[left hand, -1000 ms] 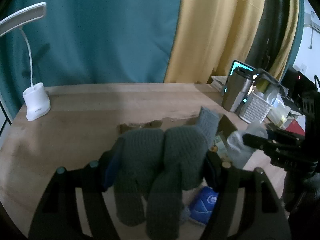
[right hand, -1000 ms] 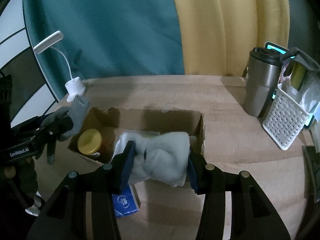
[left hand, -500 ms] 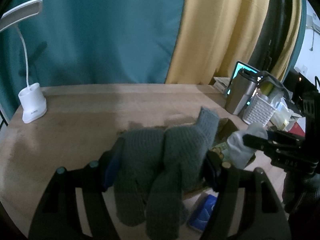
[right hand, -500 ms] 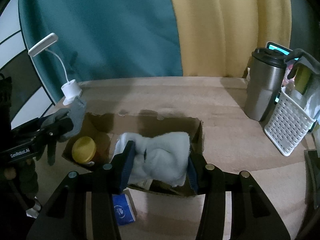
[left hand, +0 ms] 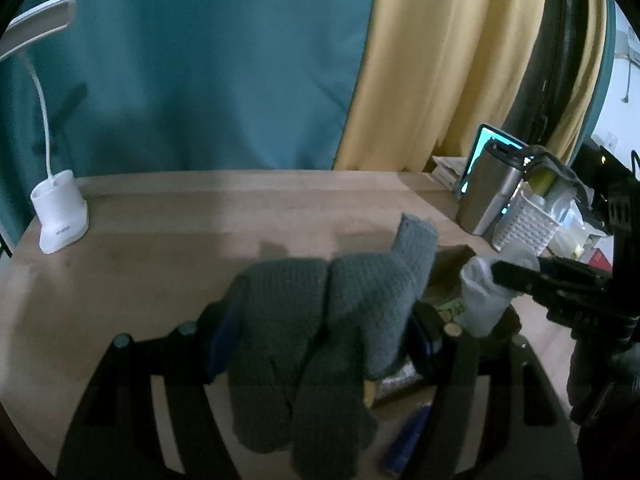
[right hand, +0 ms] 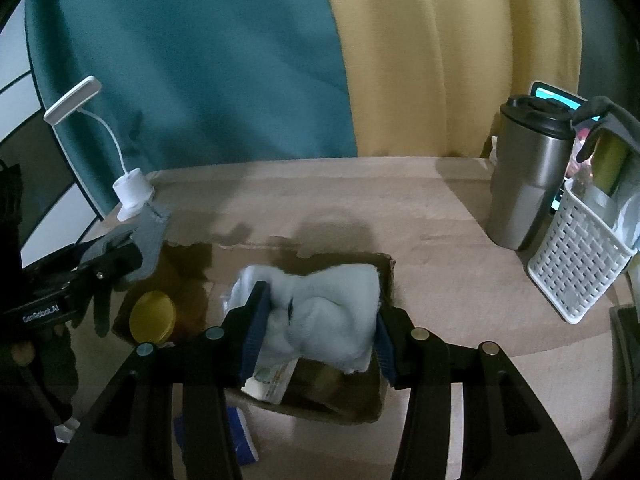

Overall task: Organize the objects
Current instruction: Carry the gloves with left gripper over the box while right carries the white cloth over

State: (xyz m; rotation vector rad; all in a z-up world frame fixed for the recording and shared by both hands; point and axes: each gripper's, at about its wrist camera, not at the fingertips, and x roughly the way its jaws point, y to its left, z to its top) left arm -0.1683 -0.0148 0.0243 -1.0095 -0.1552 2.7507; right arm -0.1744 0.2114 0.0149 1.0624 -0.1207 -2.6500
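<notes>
Cardboard box [right hand: 384,276] floor mostly hidden behind white cloth [right hand: 332,312]. Blue packet [right hand: 244,440] cut off by gripper frame. Label on yellow-lidded jar [right hand: 154,316] unreadable.

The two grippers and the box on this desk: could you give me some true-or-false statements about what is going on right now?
1. The left gripper holds a grey knitted glove. True.
2. The right gripper is empty. False: it is shut on a white sock.
3. A jar with a yellow lid sits inside the cardboard box. True.
4. The steel mug lies on its side. False: it stands upright beside the white basket.
5. The white desk lamp stands inside the box. False: it stands on the wooden table, apart from the box.
</notes>
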